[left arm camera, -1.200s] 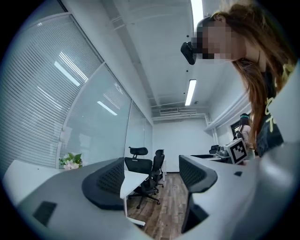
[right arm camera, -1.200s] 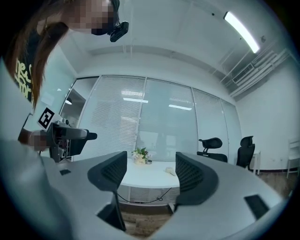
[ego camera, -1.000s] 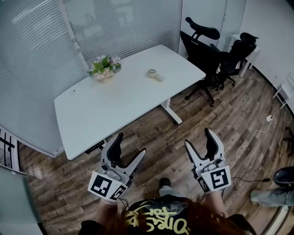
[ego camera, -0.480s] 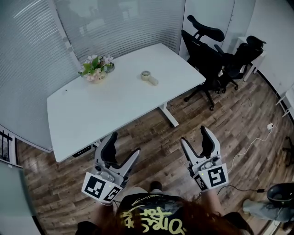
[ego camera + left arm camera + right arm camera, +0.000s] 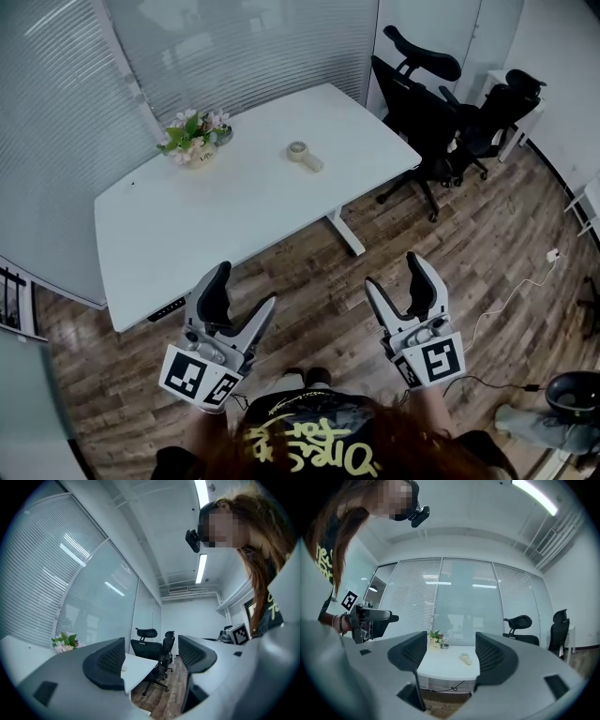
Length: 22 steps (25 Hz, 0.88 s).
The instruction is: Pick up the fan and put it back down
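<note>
A small cream hand fan (image 5: 303, 155) lies flat on the white table (image 5: 206, 225), toward its far right part; it also shows as the pale fan (image 5: 465, 657) between my right jaws in the right gripper view. My left gripper (image 5: 244, 292) is open and empty, held over the wood floor near the table's front edge. My right gripper (image 5: 397, 278) is open and empty too, over the floor well short of the fan. Both are far from the fan.
A pot of flowers (image 5: 195, 138) stands at the table's far left part. Two black office chairs (image 5: 427, 103) stand right of the table. Glass walls with blinds (image 5: 234, 47) run behind it. A white cable (image 5: 511, 281) trails over the floor at right.
The view has shifted slightly; the table and fan sit a bit lower and farther left than a second ago. Both grippers stay open, the left one a little lower in view.
</note>
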Available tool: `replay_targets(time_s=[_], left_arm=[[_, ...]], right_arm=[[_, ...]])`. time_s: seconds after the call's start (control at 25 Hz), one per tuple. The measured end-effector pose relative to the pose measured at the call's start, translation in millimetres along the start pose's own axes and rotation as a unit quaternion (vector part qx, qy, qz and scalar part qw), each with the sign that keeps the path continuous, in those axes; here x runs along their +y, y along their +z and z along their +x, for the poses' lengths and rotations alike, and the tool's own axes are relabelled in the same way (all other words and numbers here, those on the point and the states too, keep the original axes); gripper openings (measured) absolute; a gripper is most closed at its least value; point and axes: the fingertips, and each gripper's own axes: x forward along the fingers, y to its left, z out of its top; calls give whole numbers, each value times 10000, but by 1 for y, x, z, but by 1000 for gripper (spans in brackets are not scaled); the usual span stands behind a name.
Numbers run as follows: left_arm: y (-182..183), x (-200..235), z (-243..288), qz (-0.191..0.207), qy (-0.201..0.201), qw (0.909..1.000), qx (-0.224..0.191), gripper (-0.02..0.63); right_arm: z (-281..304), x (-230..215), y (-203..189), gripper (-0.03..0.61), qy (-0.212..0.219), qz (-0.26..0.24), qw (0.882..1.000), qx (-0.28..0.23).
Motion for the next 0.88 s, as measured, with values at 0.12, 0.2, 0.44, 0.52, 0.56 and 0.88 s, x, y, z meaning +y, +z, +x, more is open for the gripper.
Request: replay_targets(time_s=[0.12,0.2,0.44,0.52,0.56,0.88], left_arm=[[1,-2,-1,59,-12,10000,11,348],[2,-3,-2,81,8,10000,6,348],[4,-9,-2,168,40,9999,-5,348],[4,-14,-1,204,38,9998,-11,348],[4,-16,0,206,44,9998,-23,348],[-8,-10,-8,83,287,9995,103,348]], right_arm=[[-2,-1,4,305,-17,-23,10000,-53],[-4,-1,4,305,-9,-35,10000,-64],[-9,-6,9,305,0,-74,9999,-152],[-12,-10,11,305,-4,-82,9998,-195],[-14,-12,11,305,-4,-74,9998,-201],[-10,-9,-4,305,169,-37,9999,-12]])
